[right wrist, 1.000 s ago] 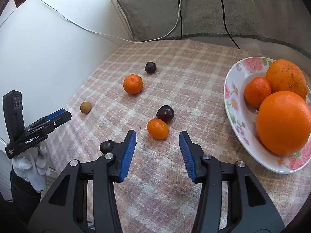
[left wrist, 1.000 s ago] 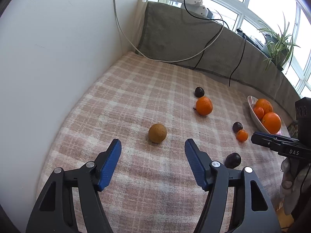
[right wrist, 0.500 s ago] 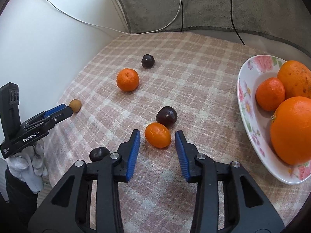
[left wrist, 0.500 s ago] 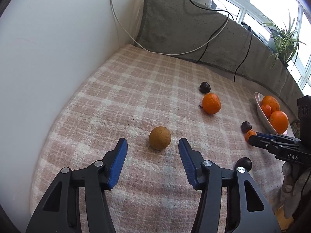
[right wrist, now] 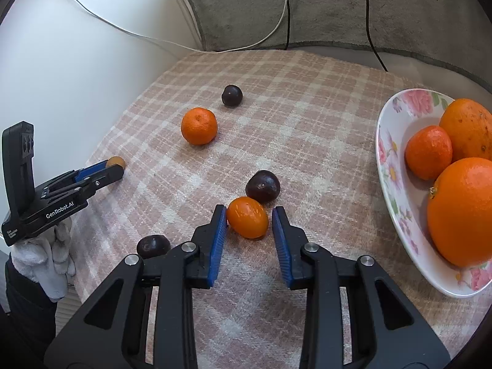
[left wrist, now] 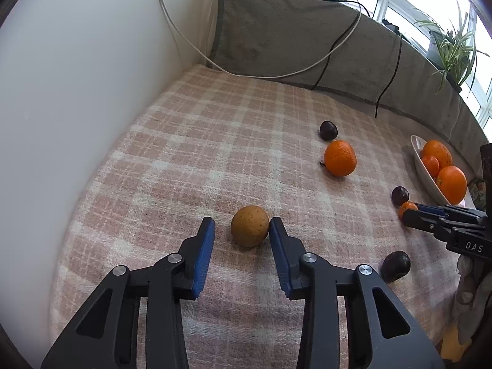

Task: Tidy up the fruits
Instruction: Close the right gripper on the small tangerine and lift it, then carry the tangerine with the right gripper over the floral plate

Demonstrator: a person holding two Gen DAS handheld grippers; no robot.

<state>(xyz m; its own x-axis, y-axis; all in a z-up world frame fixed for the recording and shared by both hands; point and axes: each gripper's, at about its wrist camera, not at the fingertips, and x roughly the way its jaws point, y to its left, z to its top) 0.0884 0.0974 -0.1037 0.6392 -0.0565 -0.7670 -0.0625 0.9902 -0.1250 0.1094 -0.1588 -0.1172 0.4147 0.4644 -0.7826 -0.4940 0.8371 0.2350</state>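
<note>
Both grippers have just been closing, each around one fruit.

Left gripper (left wrist: pixel 241 230): a brown fruit (left wrist: pixel 249 226) sits between its fingers. The right pad touches the fruit's side; the left pad stands just clear. Not yet clenched; fruit resting on the cloth. A second ago the fingers stood wide with the fruit well ahead of them.

Right gripper (right wrist: pixel 249 218): a small orange (right wrist: pixel 247 217) lies between the fingers. Left pad touching or nearly so, right pad with a thin gap. Not yet a firm hold. Earlier the fingers were wide apart, short of the fruit.

Judgement: two pickups are about to complete together; the likely goal is the floral plate (right wrist: pixel 390 153) at right, which already holds three oranges. Still loose: a tangerine (right wrist: pixel 199 126) and three dark plums, one (right wrist: pixel 263 186) just beyond the small orange, one (right wrist: pixel 232 95) far, one (right wrist: pixel 153 246) near left.

Surface: tabletop (right wrist: pixel 307 123) under a pink-and-cream plaid cloth, soft, slightly rumpled. White wall at left, grey fabric along the far edge with white and black cables trailing over it, windows and a potted plant (left wrist: pixel 452 46) far right.
</note>
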